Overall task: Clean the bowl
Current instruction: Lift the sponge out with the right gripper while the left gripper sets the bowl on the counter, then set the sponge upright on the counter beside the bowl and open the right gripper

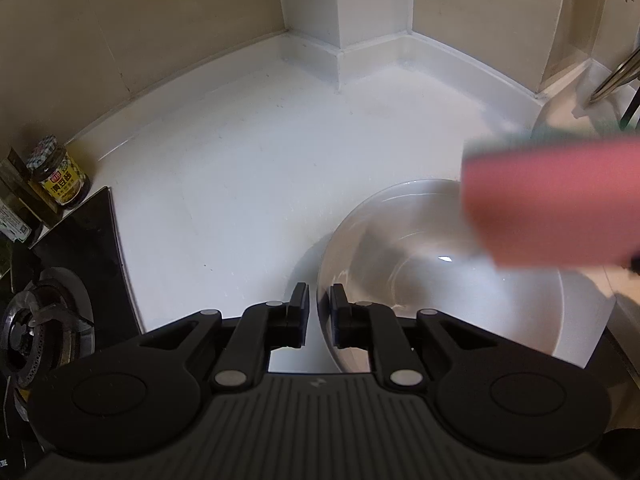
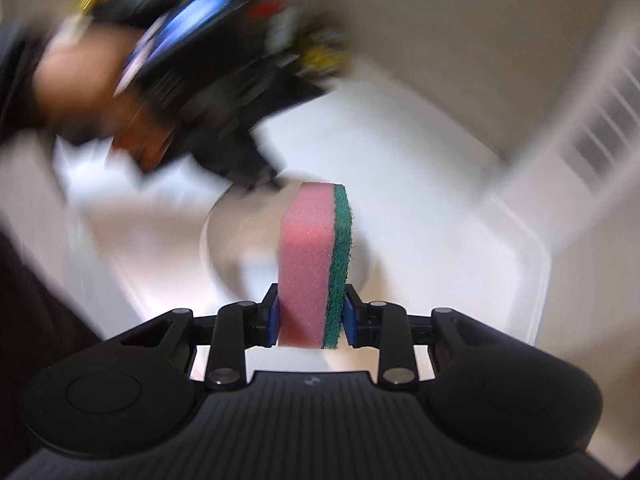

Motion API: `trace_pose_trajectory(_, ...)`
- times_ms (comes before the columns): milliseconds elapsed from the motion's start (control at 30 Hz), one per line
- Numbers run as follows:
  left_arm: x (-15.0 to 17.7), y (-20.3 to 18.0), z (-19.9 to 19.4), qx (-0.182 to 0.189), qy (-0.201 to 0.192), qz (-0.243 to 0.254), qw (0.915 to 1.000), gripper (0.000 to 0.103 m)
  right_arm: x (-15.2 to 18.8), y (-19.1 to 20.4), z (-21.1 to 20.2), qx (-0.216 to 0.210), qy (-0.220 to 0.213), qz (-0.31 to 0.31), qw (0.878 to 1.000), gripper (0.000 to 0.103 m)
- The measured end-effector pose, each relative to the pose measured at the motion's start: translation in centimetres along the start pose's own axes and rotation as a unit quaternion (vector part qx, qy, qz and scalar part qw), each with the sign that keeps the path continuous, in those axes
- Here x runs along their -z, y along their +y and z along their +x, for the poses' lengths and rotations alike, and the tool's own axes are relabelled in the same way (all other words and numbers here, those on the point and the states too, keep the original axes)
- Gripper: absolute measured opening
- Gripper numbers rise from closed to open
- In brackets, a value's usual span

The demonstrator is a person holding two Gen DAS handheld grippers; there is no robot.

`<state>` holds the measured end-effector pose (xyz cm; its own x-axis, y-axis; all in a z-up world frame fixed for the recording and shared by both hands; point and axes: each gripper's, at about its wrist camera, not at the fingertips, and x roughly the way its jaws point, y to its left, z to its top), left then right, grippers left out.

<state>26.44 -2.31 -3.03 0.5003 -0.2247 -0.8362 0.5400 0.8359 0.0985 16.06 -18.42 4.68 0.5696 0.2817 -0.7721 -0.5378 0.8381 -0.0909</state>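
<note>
A clear glass bowl point(image 1: 440, 280) sits on the white counter. My left gripper point(image 1: 319, 312) is shut on the bowl's near rim, one finger outside and one inside. A pink sponge with a green scouring side point(image 1: 556, 204) hangs blurred over the bowl's right side. In the right wrist view my right gripper point(image 2: 311, 320) is shut on the sponge point(image 2: 312, 264), holding it upright above the bowl point(image 2: 228, 248). The left gripper and the hand holding it show blurred at the upper left point(image 2: 192, 72).
A gas hob point(image 1: 52, 312) lies at the left, with a sauce jar point(image 1: 60, 176) and bottles behind it. A white cloth point(image 1: 576, 104) and metal utensils point(image 1: 616, 76) are at the far right. The tiled wall corner point(image 1: 340, 20) stands behind the counter point(image 1: 240, 168).
</note>
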Motion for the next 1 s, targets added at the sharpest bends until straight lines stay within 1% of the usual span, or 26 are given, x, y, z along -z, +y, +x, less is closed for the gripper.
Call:
trace_pose_trajectory(33,0.0,0.0,-0.2,-0.001,-0.003,0.000,1.0000,0.016,0.0,-1.3,-0.5,0.002,-0.010,0.052,0.999,0.026)
trace_pose_trajectory(67,0.0,0.1,-0.3,-0.003,-0.006,0.000,1.0000,0.016,0.3,-2.9,-0.9,0.006,-0.016,0.108,0.994,0.026)
trace_pose_trajectory(100,0.0,0.1,-0.6,-0.005,-0.012,-0.001,0.9999,0.016,0.7,-4.1,-0.9,0.009,-0.012,0.147,0.989,0.026)
trace_pose_trajectory(133,0.1,0.3,-1.0,-0.008,-0.019,-0.002,0.9998,0.016,1.3,-5.1,-0.9,0.012,-0.005,0.180,0.984,0.026)
trace_pose_trajectory(200,0.1,0.4,-1.8,-0.014,-0.032,-0.003,0.9994,0.016,2.3,-6.4,-0.2,0.009,0.020,0.216,0.976,0.026)
trace_pose_trajectory(233,0.2,0.5,-2.1,-0.015,-0.038,-0.004,0.9991,0.016,2.9,-7.1,0.3,0.003,0.041,0.237,0.971,0.026)
trace_pose_trajectory(367,0.2,0.9,-3.1,-0.015,-0.053,-0.012,0.9984,0.016,4.9,-8.1,3.0,-0.021,0.117,0.270,0.955,0.026)
trace_pose_trajectory(433,0.3,1.1,-3.5,-0.013,-0.060,-0.017,0.9980,0.016,5.5,-8.3,4.0,-0.021,0.138,0.283,0.949,0.027)
trace_pose_trajectory(533,0.4,1.2,-3.7,-0.013,-0.063,-0.021,0.9977,0.016,5.9,-8.7,5.4,-0.007,0.160,0.296,0.942,0.028)
trace_pose_trajectory(667,0.9,1.2,-3.5,-0.011,-0.058,-0.024,0.9980,0.016,5.7,-8.5,6.5,0.002,0.150,0.303,0.941,0.028)
trace_pose_trajectory(833,1.5,1.1,-3.5,-0.012,-0.051,-0.026,0.9983,0.016,4.6,-8.1,7.3,0.020,0.135,0.276,0.951,0.028)
trace_pose_trajectory(933,1.6,0.9,-3.5,-0.014,-0.051,-0.025,0.9983,0.016,4.1,-8.1,6.8,0.021,0.114,0.276,0.954,0.028)
trace_pose_trajectory(1000,1.5,0.8,-3.6,-0.013,-0.051,-0.024,0.9983,0.016,3.8,-8.2,6.7,0.021,0.113,0.272,0.955,0.028)
